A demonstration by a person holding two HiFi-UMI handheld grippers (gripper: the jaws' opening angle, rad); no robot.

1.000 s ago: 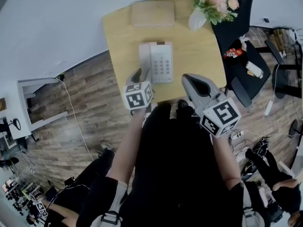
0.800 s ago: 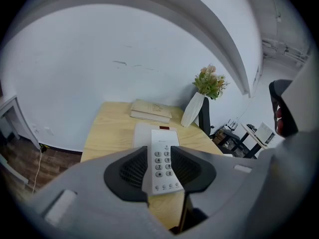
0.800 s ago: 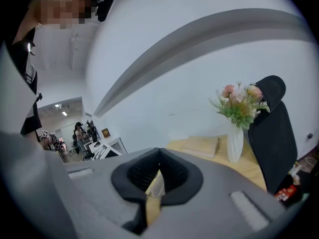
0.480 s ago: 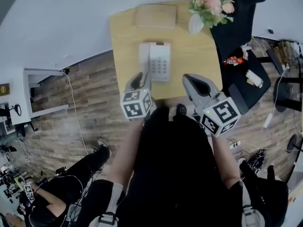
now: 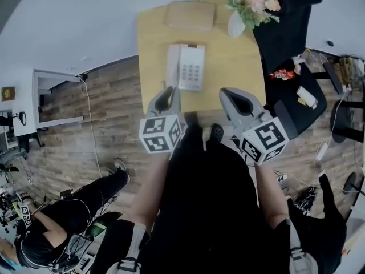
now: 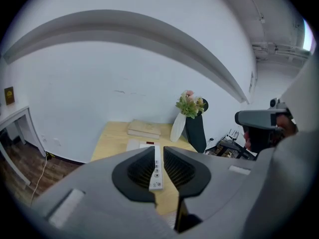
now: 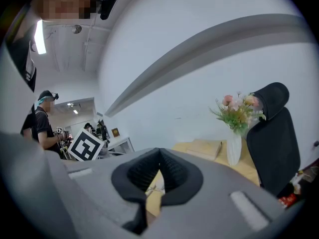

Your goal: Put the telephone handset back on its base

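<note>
A white telephone lies on the wooden table. Its handset rests along the left side of the base. My left gripper hovers at the table's near edge, just short of the phone. Its jaws are closing to a narrow gap with nothing between them, and the phone's keypad shows far off through that gap. My right gripper hangs at the near edge to the phone's right. In the right gripper view that gripper is shut, tips touching, holding nothing.
A tan book lies at the table's back. A white vase of flowers stands at the back right corner, beside a black chair. A white desk stands to the left. A person sits on the floor at lower left.
My left gripper has drawn back from beside the handset toward the table's near edge and my body. The right gripper has barely moved.
</note>
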